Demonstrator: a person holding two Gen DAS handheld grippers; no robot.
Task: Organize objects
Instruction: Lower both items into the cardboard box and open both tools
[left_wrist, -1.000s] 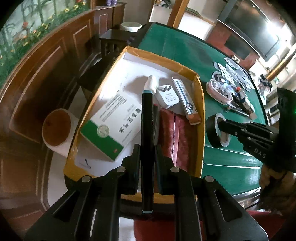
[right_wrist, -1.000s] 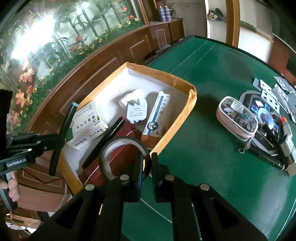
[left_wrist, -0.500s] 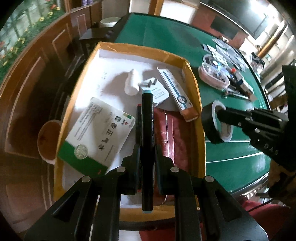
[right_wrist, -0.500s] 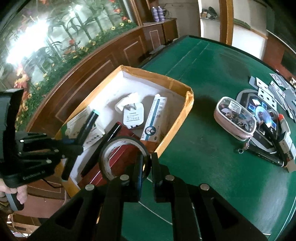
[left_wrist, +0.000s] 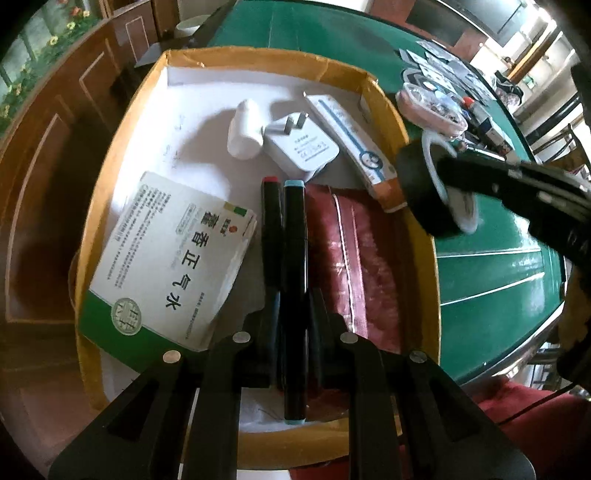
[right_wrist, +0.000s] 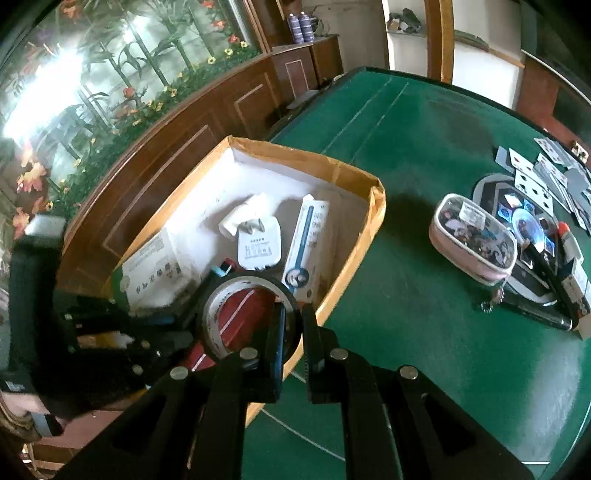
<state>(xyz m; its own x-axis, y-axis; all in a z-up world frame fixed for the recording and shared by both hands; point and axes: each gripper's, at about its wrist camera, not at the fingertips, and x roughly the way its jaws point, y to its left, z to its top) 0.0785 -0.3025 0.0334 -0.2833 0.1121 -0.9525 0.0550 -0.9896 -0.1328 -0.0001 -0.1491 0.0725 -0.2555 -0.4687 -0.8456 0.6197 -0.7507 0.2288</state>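
A cardboard box (left_wrist: 110, 155) (right_wrist: 354, 236) sits at the green table's edge. My left gripper (left_wrist: 293, 314) is shut on a black marker with teal caps (left_wrist: 293, 258), held low inside the box beside a black marker with a red cap (left_wrist: 270, 221). My right gripper (right_wrist: 293, 317) is shut on a roll of black tape (right_wrist: 247, 317), held over the box's near right rim; the tape also shows in the left wrist view (left_wrist: 424, 188). The box holds a green-and-white medicine carton (left_wrist: 166, 258), a white charger (left_wrist: 303, 146), a white bottle (left_wrist: 243, 129), a long slim carton (left_wrist: 351, 144) and a dark red pouch (left_wrist: 354, 258).
On the green table (right_wrist: 406, 147) to the right lie a pink pencil case (right_wrist: 472, 240), playing cards (right_wrist: 546, 173), a round black device (right_wrist: 524, 229) and pens (right_wrist: 546, 266). Wooden panelling (right_wrist: 184, 122) runs behind the box.
My left gripper has lowered the teal-capped marker into the box, next to the red-capped marker. My right gripper has brought the tape closer over the box's rim.
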